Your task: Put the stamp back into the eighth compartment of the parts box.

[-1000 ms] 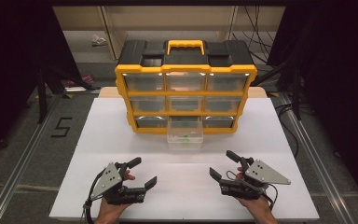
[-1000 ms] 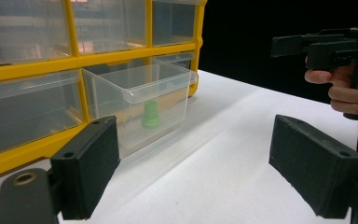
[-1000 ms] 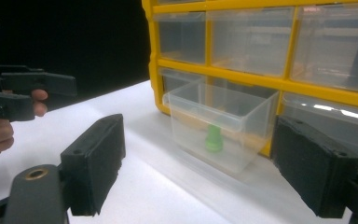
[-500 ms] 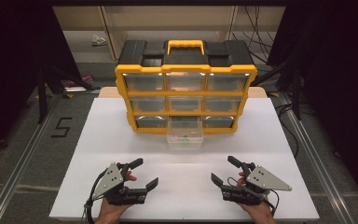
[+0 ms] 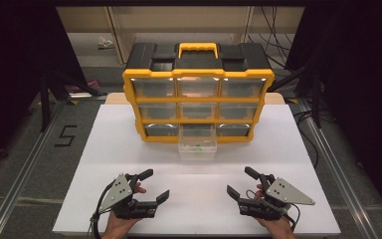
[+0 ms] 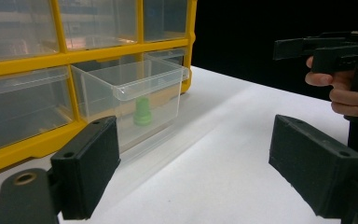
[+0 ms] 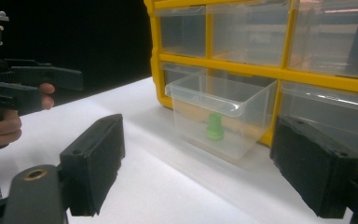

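Both grippers rested near the table's (image 5: 79, 164) front edge, left gripper (image 5: 155, 185) and right gripper (image 5: 238, 182) each with jaws spread wide, holding nothing. The organizer's (image 5: 198, 74) bottom-middle drawer (image 5: 197, 149) stood pulled out, a small green piece (image 6: 142, 112) inside.
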Tool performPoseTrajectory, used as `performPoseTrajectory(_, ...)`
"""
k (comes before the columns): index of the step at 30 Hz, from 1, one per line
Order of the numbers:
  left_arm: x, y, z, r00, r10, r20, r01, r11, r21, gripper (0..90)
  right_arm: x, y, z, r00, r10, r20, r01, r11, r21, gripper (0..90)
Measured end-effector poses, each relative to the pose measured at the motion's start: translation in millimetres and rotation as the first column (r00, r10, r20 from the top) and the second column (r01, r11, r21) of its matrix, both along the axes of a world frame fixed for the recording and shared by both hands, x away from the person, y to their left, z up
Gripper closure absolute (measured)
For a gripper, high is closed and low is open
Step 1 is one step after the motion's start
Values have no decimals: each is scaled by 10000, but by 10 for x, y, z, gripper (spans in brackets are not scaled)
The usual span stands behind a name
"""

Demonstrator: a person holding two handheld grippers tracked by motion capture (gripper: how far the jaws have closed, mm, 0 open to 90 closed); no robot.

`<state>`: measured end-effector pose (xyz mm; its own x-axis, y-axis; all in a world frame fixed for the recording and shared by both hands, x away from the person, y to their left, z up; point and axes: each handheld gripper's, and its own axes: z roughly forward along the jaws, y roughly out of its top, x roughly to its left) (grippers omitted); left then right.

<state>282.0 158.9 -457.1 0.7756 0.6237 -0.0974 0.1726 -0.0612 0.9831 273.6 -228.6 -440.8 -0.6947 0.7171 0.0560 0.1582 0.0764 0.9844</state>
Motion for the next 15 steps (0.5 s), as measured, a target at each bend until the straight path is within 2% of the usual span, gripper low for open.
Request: performPoseTrajectory(15,2,-2,2,10000,-5,-6,5,10000,-1,155,14,-20,7,10000,-96,25,96,9999,56,186)
